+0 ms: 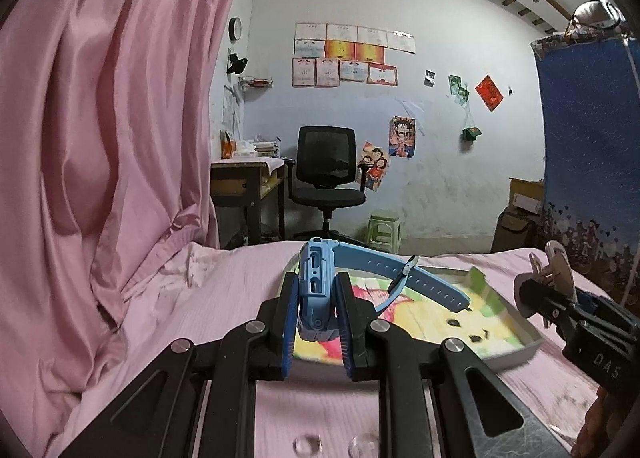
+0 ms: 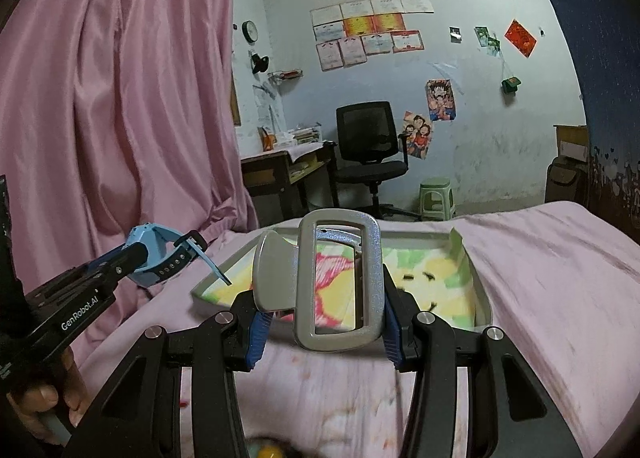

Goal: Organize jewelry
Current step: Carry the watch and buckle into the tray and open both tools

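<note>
The left tool [image 1: 317, 304] is clamped on a blue watch [image 1: 316, 290] and the right tool [image 2: 320, 308] on a silver buckle [image 2: 336, 282], both held above the pink bed [image 2: 540, 258], with the colourful tray [image 2: 482, 298] at twelve o'clock.

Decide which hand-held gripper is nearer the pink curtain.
Left. The left hand-held gripper, holding the blue watch, is on the side of the curtain; the right hand-held gripper is farther, over the tray.
</note>
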The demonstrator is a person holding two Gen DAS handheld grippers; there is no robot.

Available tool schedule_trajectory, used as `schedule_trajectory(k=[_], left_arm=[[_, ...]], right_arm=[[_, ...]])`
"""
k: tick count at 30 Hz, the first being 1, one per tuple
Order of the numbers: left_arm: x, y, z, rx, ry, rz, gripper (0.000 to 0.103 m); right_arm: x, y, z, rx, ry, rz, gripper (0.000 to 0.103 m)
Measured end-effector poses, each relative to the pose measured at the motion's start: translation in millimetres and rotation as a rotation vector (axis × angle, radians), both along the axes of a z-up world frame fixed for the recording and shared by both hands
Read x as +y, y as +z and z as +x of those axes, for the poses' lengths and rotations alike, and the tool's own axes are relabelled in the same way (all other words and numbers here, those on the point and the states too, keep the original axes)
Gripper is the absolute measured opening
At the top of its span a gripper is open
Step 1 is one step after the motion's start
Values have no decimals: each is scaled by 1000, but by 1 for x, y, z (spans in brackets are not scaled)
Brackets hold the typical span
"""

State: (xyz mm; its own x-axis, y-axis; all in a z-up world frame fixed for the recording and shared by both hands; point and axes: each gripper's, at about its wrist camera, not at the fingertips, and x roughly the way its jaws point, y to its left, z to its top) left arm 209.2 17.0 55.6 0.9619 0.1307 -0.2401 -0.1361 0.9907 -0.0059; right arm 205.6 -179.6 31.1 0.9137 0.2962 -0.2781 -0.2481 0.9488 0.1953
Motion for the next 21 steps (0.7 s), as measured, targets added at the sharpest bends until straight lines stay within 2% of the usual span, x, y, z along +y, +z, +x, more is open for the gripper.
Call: schedule_trajectory(k=[5,10,16,21], left_arm=[[5,-4,42,52,-3,-18,17],[11,-13,85,180,-29,-41,17],[11,-33,122,365,-63,-57,17],[10,-48,135,497,-80,-72,17]], right_arm=[[6,1,36,-3,-20,-10,43],[14,-4,78,44,-39,-22,43],[17,-24,116,188,-50,-29,43],[20,-47,135,331,-35,-49,43]])
